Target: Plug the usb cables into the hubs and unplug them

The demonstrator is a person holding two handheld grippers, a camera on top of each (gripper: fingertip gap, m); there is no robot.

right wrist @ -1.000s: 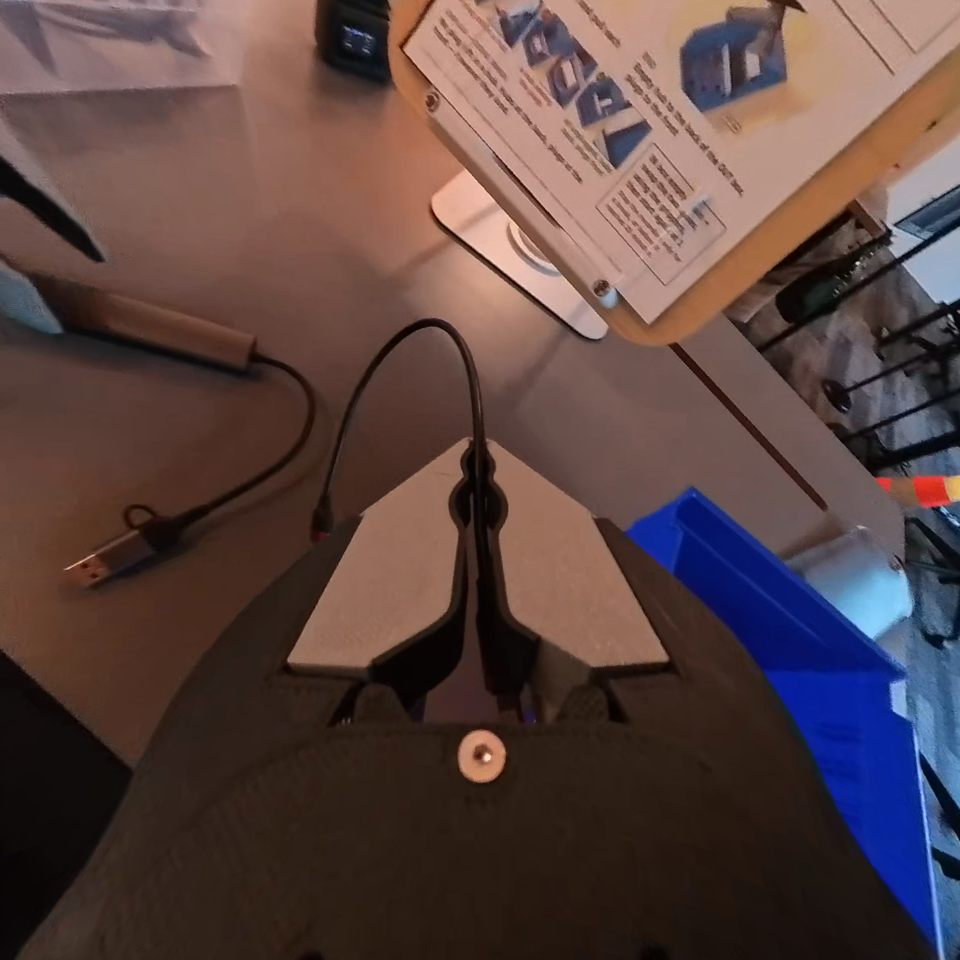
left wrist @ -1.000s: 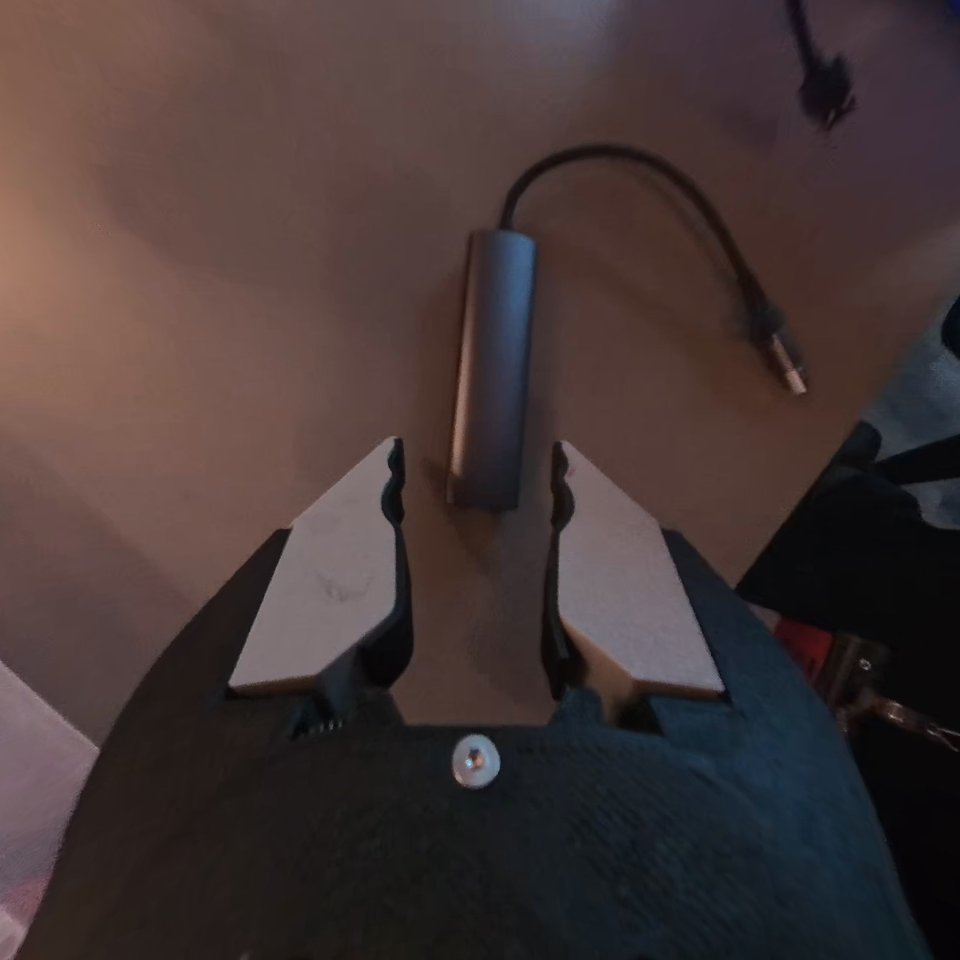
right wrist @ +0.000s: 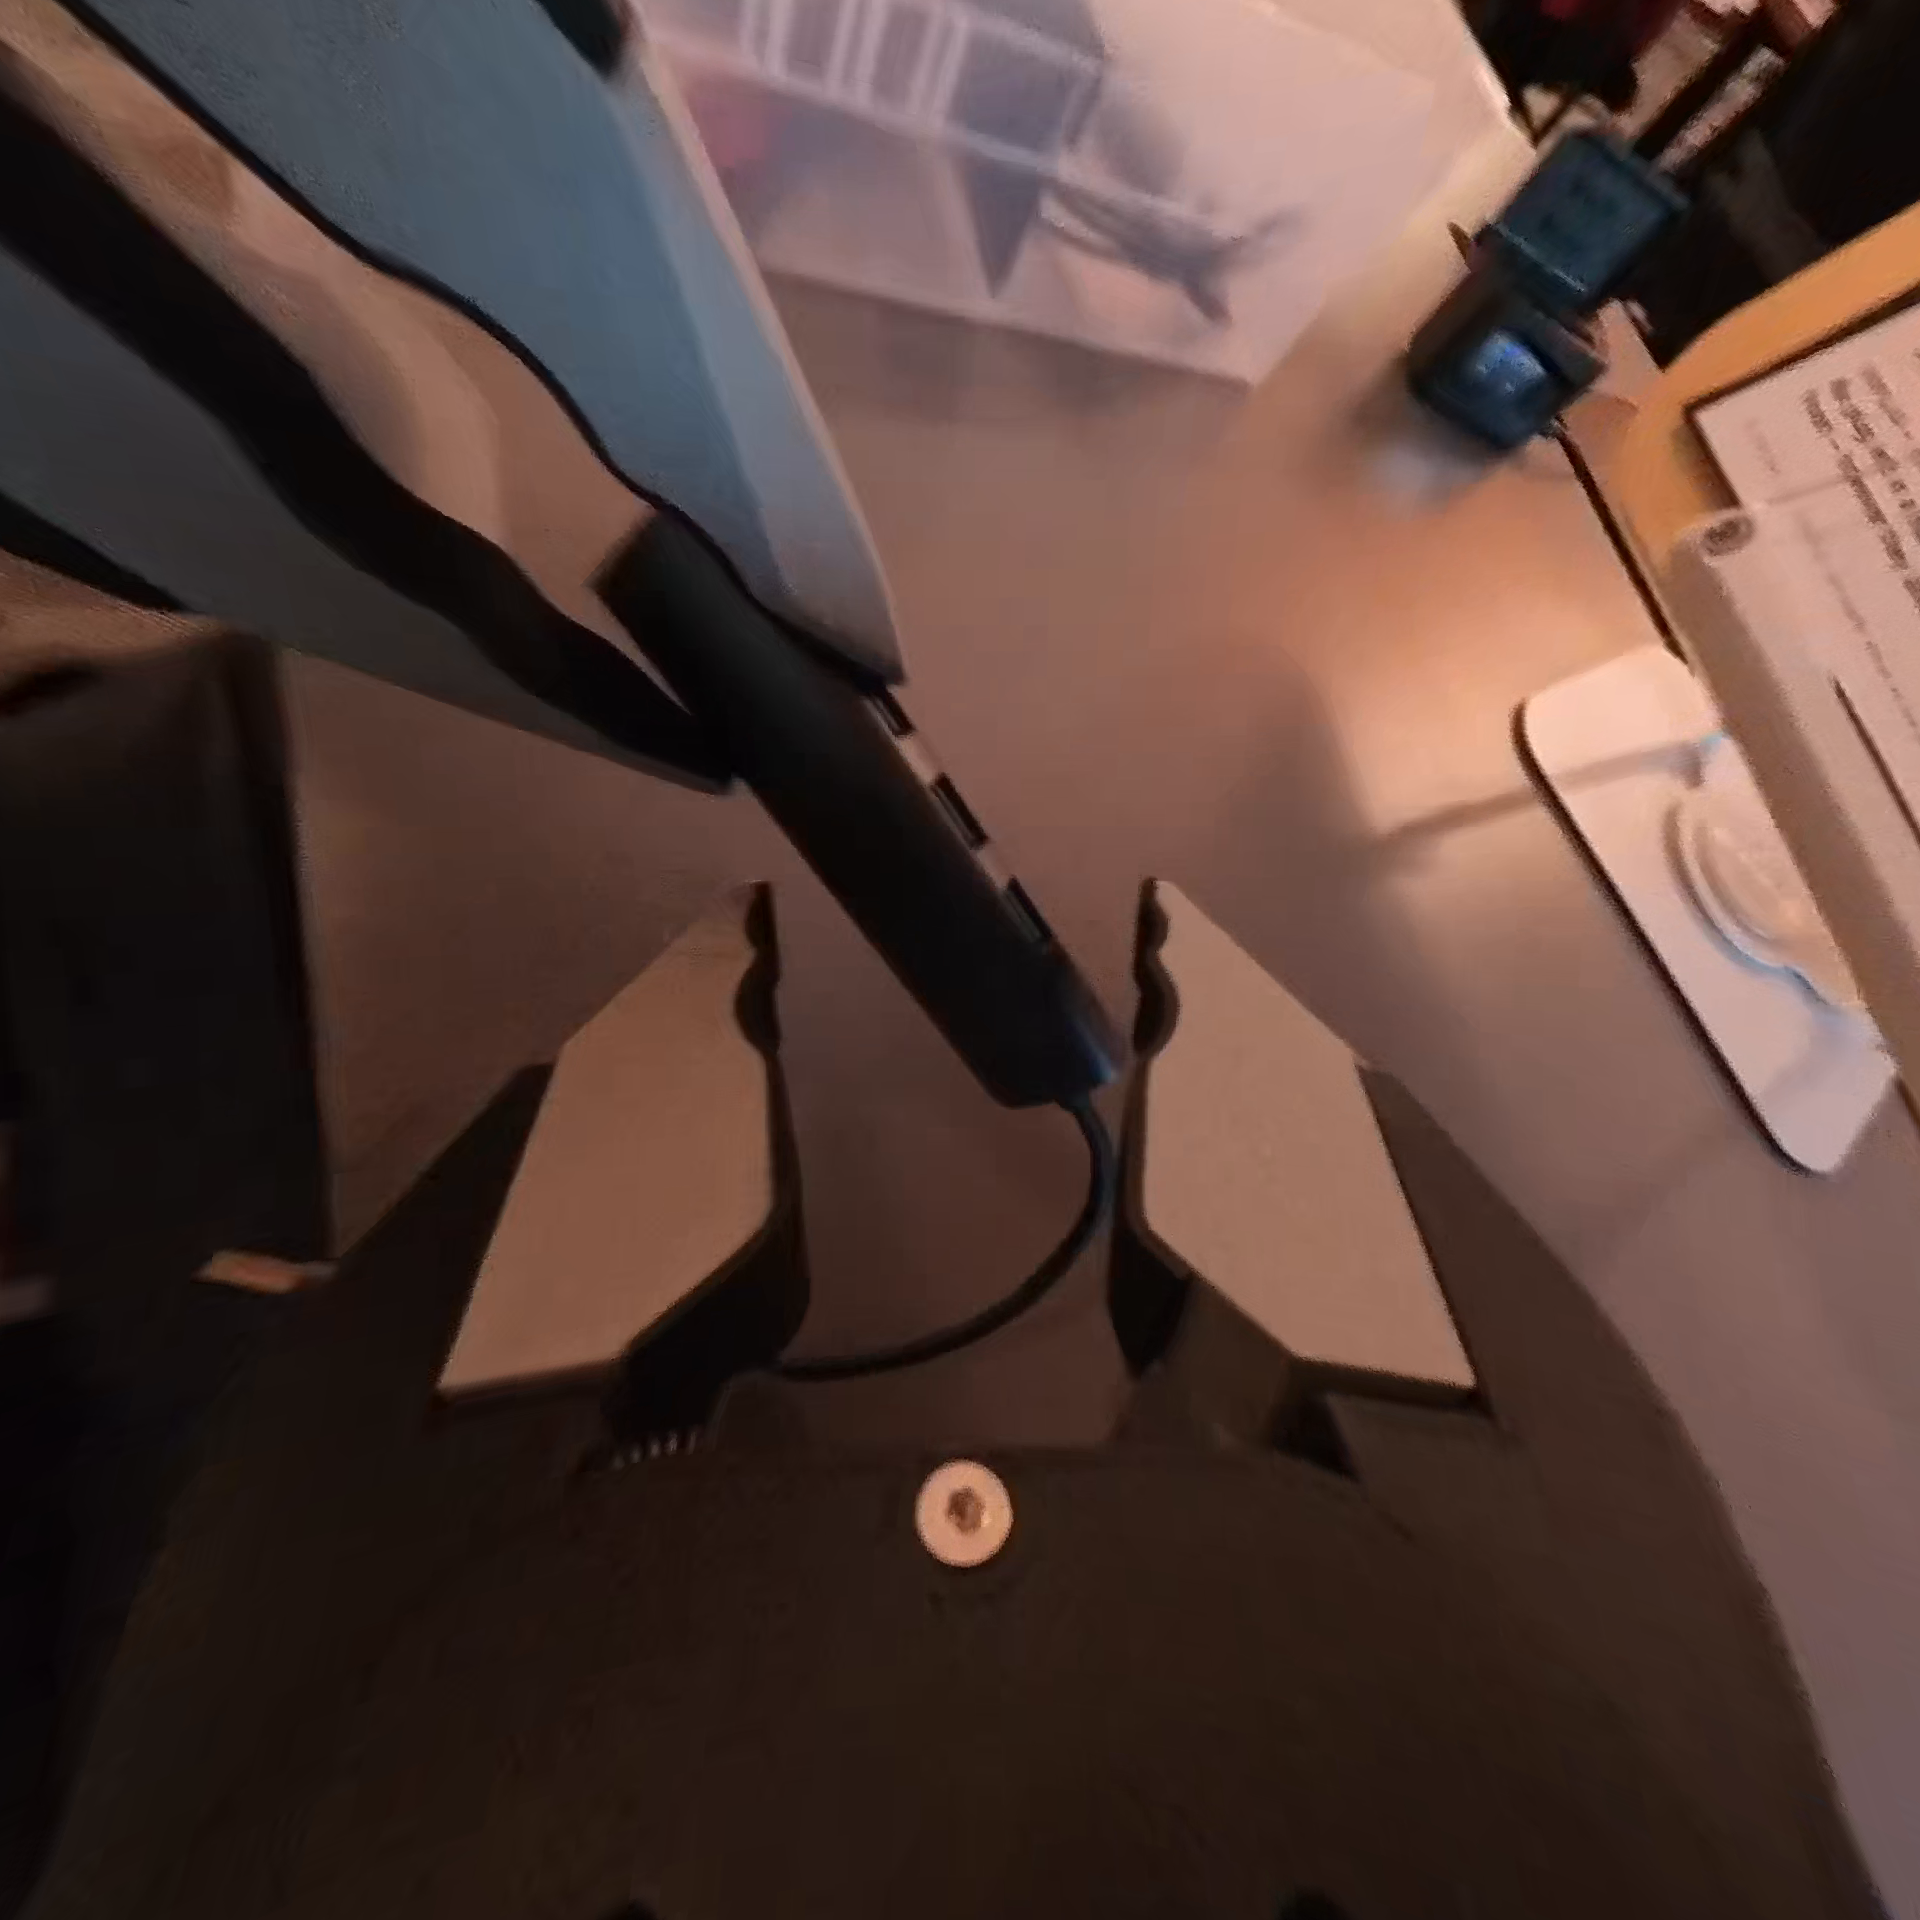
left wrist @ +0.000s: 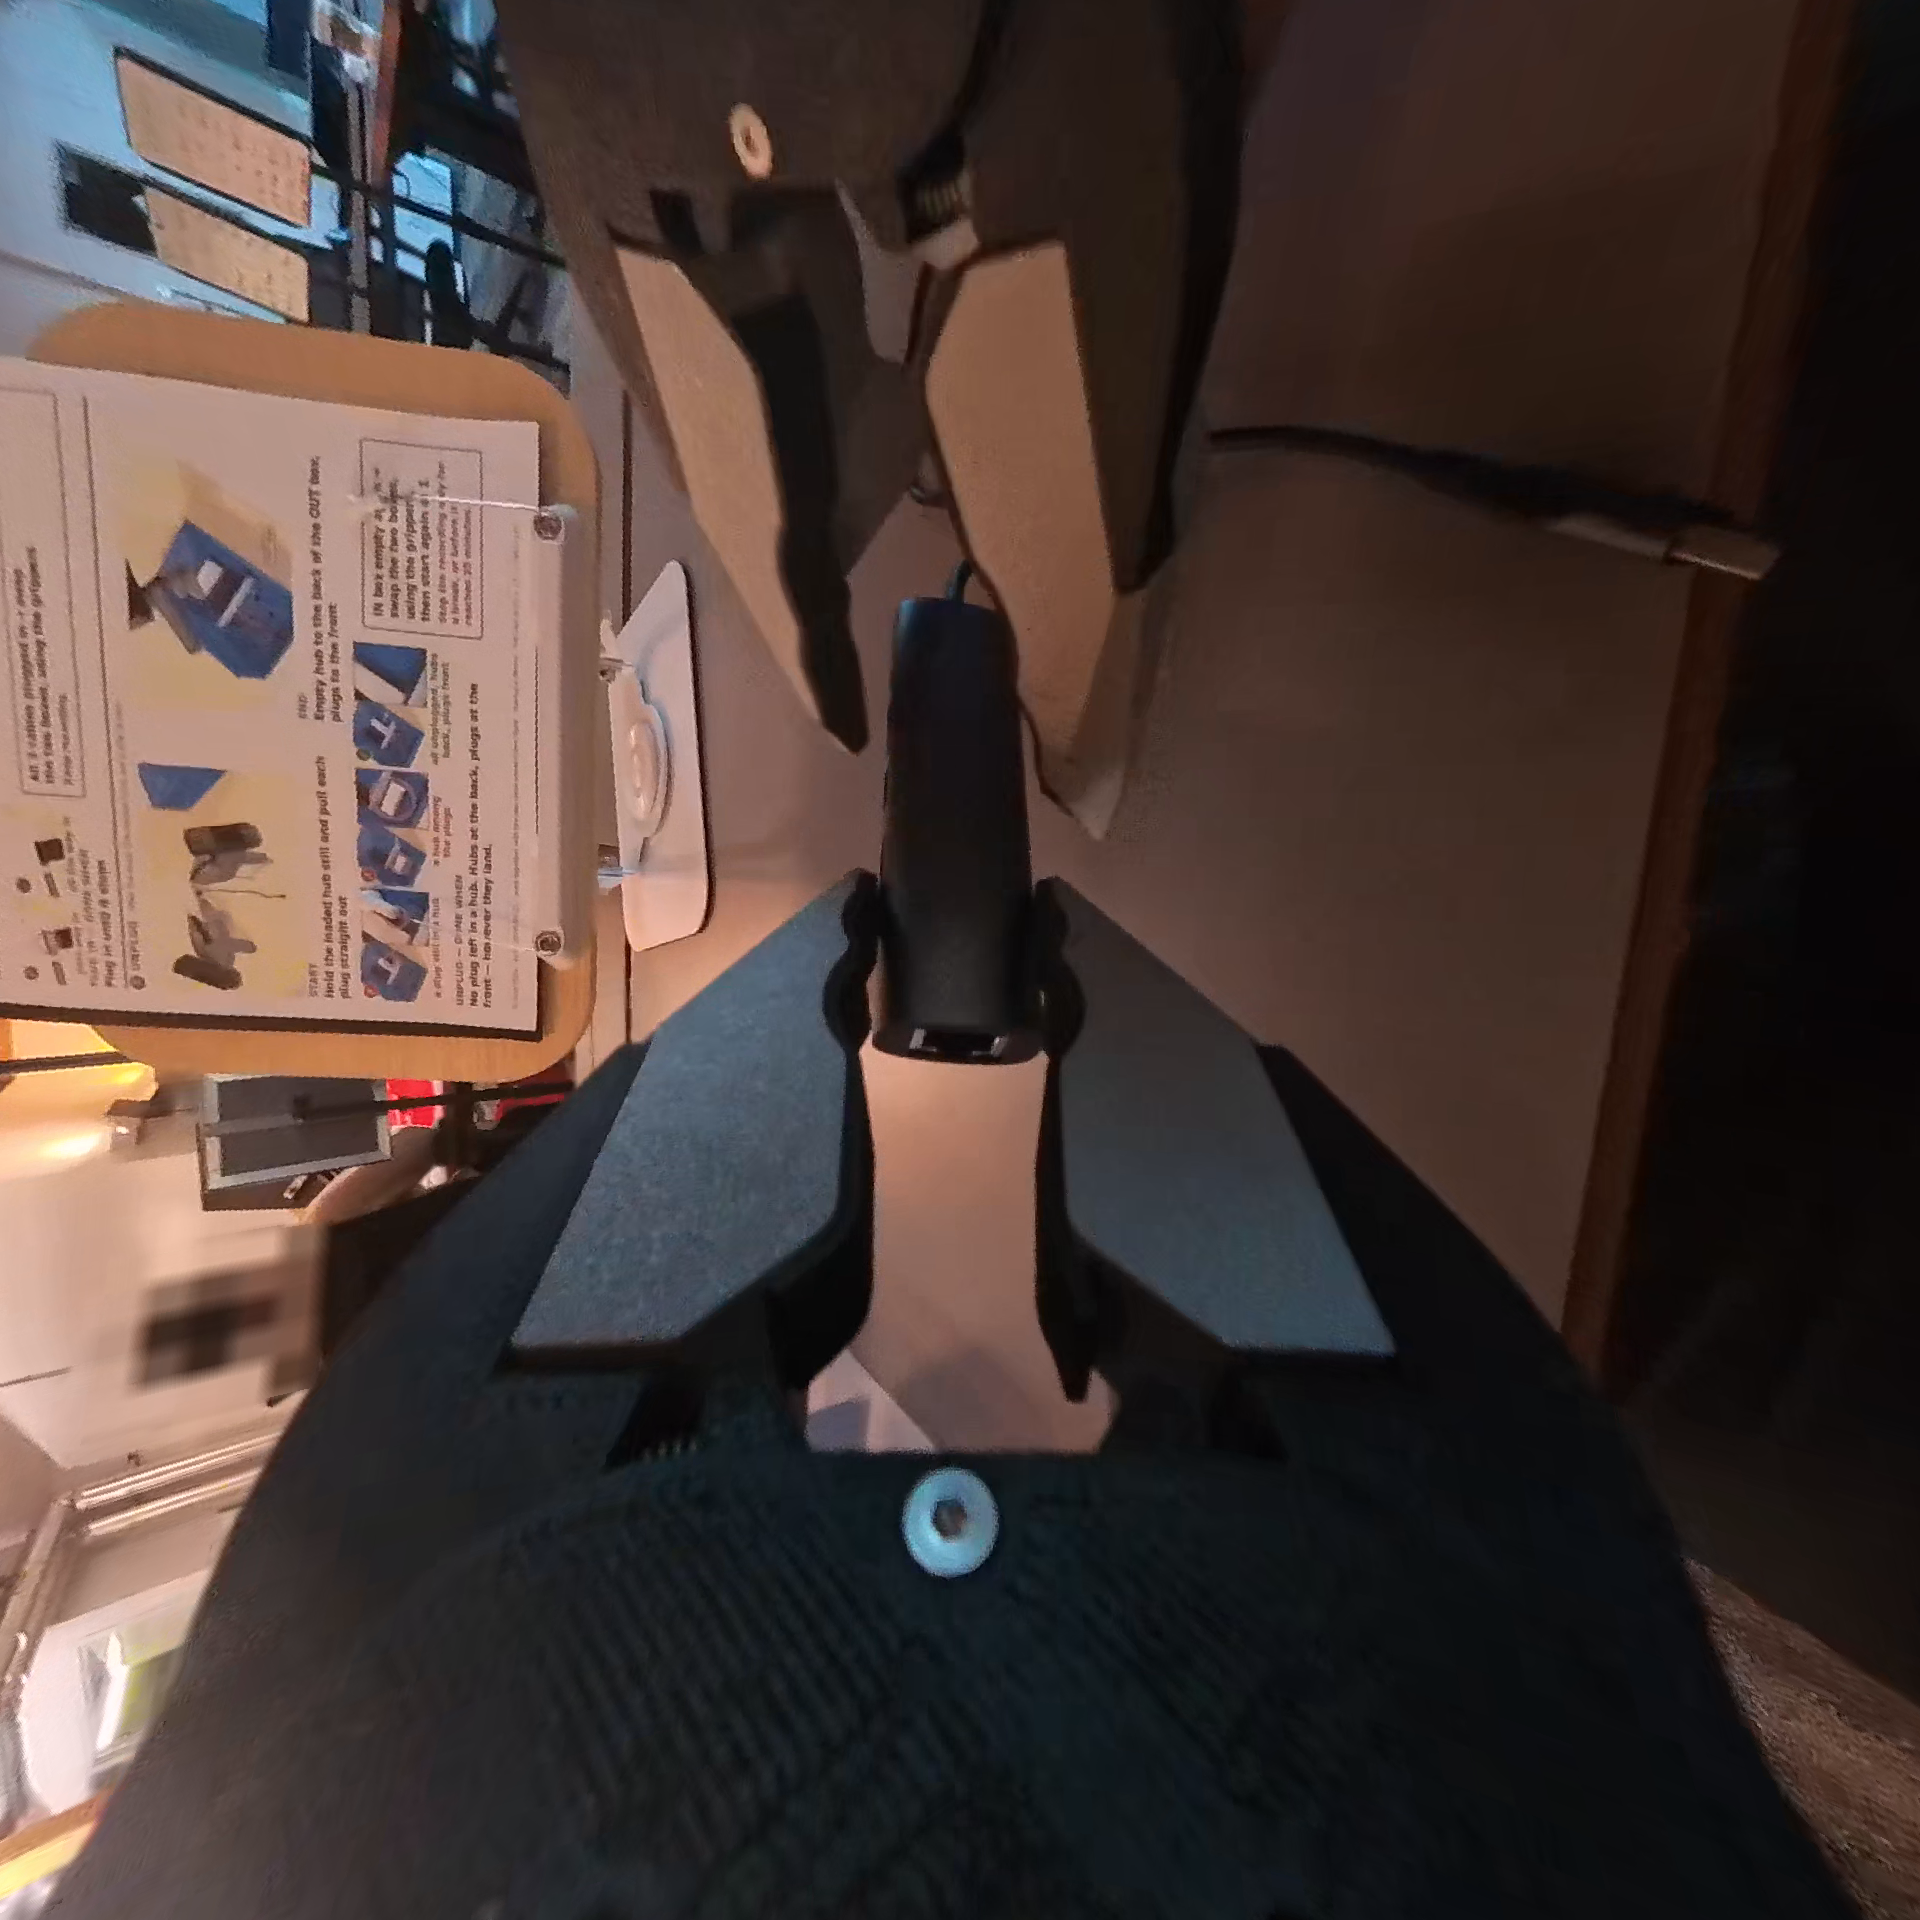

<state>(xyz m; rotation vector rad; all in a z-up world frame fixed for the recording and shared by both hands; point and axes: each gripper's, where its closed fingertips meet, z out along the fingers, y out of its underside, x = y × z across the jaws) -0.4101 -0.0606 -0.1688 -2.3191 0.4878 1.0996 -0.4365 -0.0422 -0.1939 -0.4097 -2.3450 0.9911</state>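
Observation:
A slim dark grey USB hub is clamped at its near end between the fingers of my left gripper. One empty port shows on that end face. The hub's own black cable runs off to a silver USB plug lying near the table edge. My right gripper is open and empty. Its fingers stand on either side of the hub's cable end. Empty ports line the hub's side. The right gripper also shows in the left wrist view, and the left gripper in the right wrist view.
A wooden board with a printed instruction sheet stands on a white base at the table's far side; the base also shows in the right wrist view. A small black device and a clear box sit further back. The table edge is close.
My left gripper has closed on the hub and turned with it. My right gripper has let go of the black cable, opened, and moved to the hub's cable end.

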